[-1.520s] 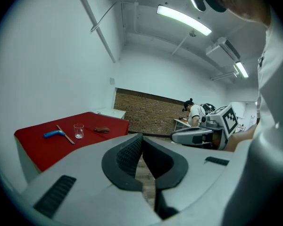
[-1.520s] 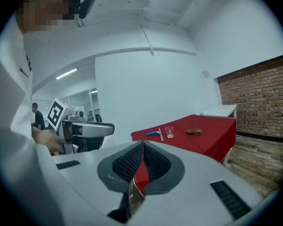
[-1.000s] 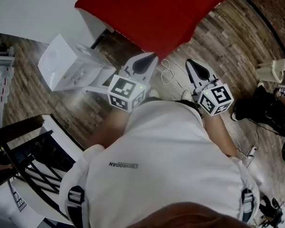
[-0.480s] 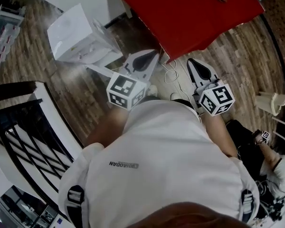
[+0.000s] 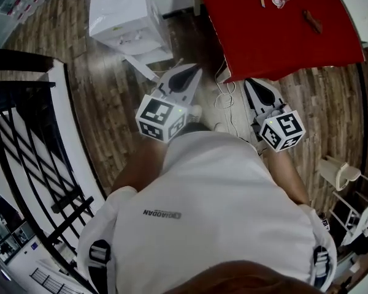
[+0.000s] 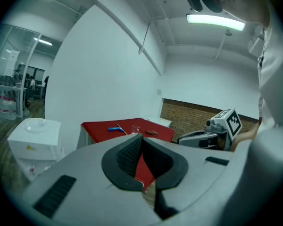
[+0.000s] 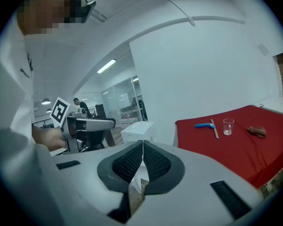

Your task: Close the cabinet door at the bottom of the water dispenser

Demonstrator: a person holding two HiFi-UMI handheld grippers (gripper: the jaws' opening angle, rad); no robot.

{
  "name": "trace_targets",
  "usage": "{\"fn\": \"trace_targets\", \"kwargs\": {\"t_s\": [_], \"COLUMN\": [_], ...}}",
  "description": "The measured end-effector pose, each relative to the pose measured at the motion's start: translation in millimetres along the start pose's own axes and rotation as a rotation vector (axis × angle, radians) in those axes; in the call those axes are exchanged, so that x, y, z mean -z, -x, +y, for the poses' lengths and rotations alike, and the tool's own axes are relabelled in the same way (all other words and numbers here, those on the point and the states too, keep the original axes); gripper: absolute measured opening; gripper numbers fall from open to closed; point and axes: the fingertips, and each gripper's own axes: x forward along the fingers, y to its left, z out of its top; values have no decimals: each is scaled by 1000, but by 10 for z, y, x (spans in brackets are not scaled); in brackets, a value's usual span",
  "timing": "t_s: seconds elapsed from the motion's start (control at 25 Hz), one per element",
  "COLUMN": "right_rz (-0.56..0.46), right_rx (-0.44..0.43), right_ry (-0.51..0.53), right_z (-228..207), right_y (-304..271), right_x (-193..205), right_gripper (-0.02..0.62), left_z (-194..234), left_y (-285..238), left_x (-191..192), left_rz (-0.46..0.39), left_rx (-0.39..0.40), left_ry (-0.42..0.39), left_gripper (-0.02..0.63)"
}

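The white water dispenser (image 5: 130,16) stands on the wood floor at the top of the head view, left of the red table (image 5: 276,32). A white panel (image 5: 148,71), seemingly its open lower door, juts out from its base toward me. My left gripper (image 5: 190,73) is shut and empty, its tip just right of that panel and apart from it. My right gripper (image 5: 253,84) is shut and empty too, near the table's corner. The left gripper view has the dispenser (image 6: 35,138) at far left, and in the right gripper view the dispenser (image 7: 139,130) sits just beyond the jaws.
A black railing (image 5: 30,139) runs down the left side. White cables (image 5: 224,100) lie on the floor between the grippers. On the red table are a blue tool (image 7: 205,125), a glass (image 7: 228,125) and a brown item (image 7: 256,132). A white stool (image 5: 337,173) stands at right.
The person has turned left: the dispenser slid from the left edge to the top middle and the railing came into view. Both grippers swung with the body and stayed shut.
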Motion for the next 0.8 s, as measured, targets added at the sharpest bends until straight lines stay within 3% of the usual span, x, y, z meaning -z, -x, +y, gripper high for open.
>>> {"fn": "trace_targets", "kwargs": {"t_s": [0.4,0.8], "right_rz": [-8,-14], "right_rx": [-132,-191], "right_ry": [34,23], "right_z": [100,155], "right_y": [191,524], "right_x": [7,156], "right_gripper": [23,23], "left_z": [-66,-509], "left_y": [376,565], "left_x": [-83,98], "left_rz": [-61,-73], "left_rx": [-196,-245], "left_ry": [6,67], "left_gripper": [-5,-5]}}
